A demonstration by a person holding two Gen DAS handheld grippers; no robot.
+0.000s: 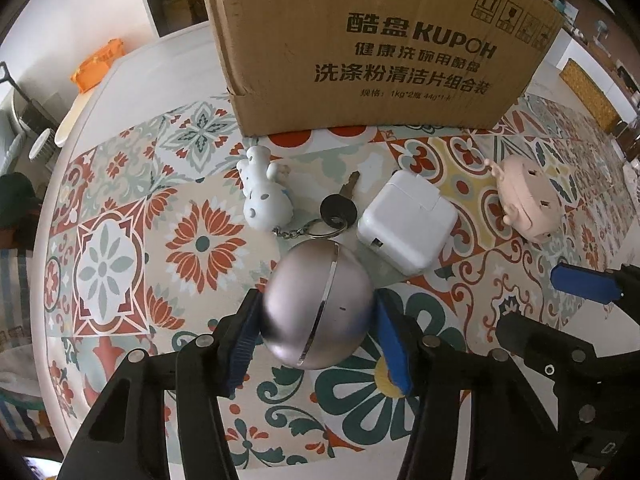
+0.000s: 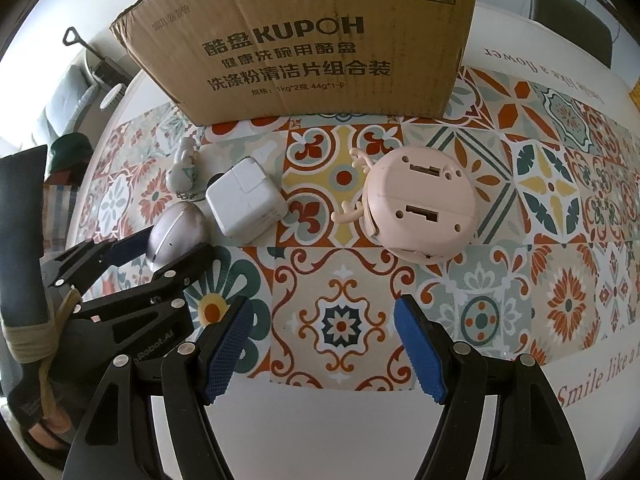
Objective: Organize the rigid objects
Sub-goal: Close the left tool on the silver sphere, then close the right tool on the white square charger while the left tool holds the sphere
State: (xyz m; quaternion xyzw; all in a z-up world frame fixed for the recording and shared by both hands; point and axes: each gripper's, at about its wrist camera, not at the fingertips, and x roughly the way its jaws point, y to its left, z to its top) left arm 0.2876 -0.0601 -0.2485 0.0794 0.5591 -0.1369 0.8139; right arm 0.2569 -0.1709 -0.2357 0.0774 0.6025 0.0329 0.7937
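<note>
**Left gripper clamps silver ball, right gripper spread and empty**

While the left gripper (image 1: 318, 322) pinches the silver ball (image 1: 318, 306) between its blue pads, the ball sits low over the patterned tablecloth (image 1: 120, 240), toward the near edge of the table. Whether the ball touches the cloth, cannot tell. A chrome seam runs around it, tilted. In the right wrist view the same left gripper (image 2: 166, 246) shows near the left edge, fingers closed around the ball (image 2: 176, 236).

Right gripper (image 2: 324, 340) has its fingers spread wide, nothing between them, over the near edge of the cloth.

Cardboard box (image 1: 380, 40) stands at the far side of the table, printed KUPOH, front face toward both cameras. Between the box and the ball lies a row: white spotted dog figurine (image 1: 266, 200) on its side, chained to a key ring with a black-headed key (image 1: 340, 208); white power adapter (image 1: 406, 226) just beside the key, near the ball; pink round toy with antlers (image 1: 524, 204) further toward the right edge, apart from the adapter. In the right view the pink toy (image 2: 422, 208) lies underside up, slots and screw holes showing.

Orange object (image 1: 98, 64) sits off the far-left corner; too blurred to identify.
</note>
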